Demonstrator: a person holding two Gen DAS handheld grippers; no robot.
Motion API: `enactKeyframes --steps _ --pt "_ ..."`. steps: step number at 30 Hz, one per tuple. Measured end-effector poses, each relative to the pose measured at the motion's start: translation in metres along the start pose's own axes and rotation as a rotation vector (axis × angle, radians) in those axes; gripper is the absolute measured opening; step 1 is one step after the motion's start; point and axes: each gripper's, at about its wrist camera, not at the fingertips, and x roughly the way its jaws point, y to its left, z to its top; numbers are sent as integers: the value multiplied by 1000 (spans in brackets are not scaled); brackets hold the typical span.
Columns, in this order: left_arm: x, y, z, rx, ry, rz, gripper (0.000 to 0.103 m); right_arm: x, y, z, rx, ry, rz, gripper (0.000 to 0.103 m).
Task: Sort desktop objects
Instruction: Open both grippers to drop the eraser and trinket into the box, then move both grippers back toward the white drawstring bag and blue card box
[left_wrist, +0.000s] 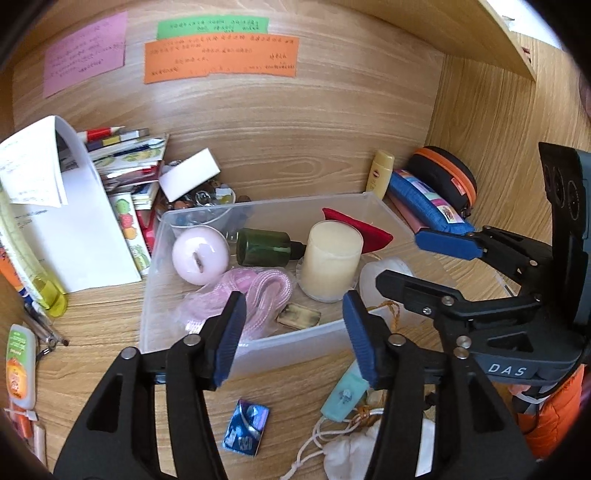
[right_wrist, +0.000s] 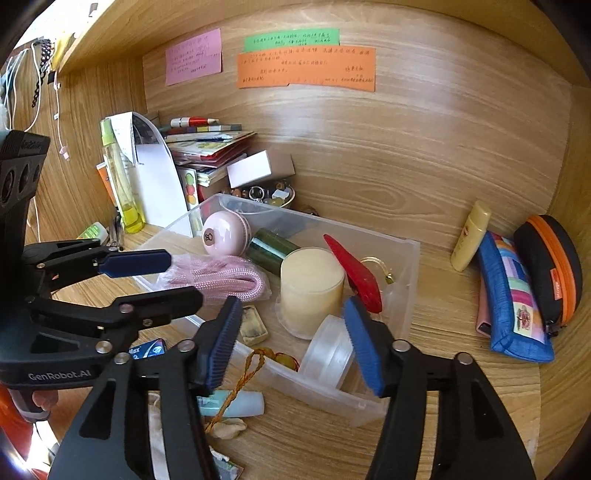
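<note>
Both claws hang released over the clear plastic bin (left_wrist: 258, 347). The left claw (left_wrist: 293, 336) grasps nothing, nor does the right claw (right_wrist: 291, 345). A cream candle (right_wrist: 310, 284) stands upright inside the bin.

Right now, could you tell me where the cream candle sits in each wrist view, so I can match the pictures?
Left wrist: cream candle right of centre, inside the clear bin, beside the green bottle.
Right wrist: cream candle at centre, left of the red piece.
Shared landmark: the orange note on the back wall.

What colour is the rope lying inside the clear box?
Pink rope; the right wrist view shows it best.
</note>
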Motion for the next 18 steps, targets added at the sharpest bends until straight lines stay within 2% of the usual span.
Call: enactKeyframes --steps 3,12,18 --pt "-9 -2 -3 12 -19 22 63 -8 3 -2 5 -13 -25 70" --pt "-39 4 -20 -4 -64 93 91 -33 14 -12 -7 -40 -40 84" --pt "-48 10 -38 -31 -47 101 93 -50 26 -24 -14 -42 -16 89"
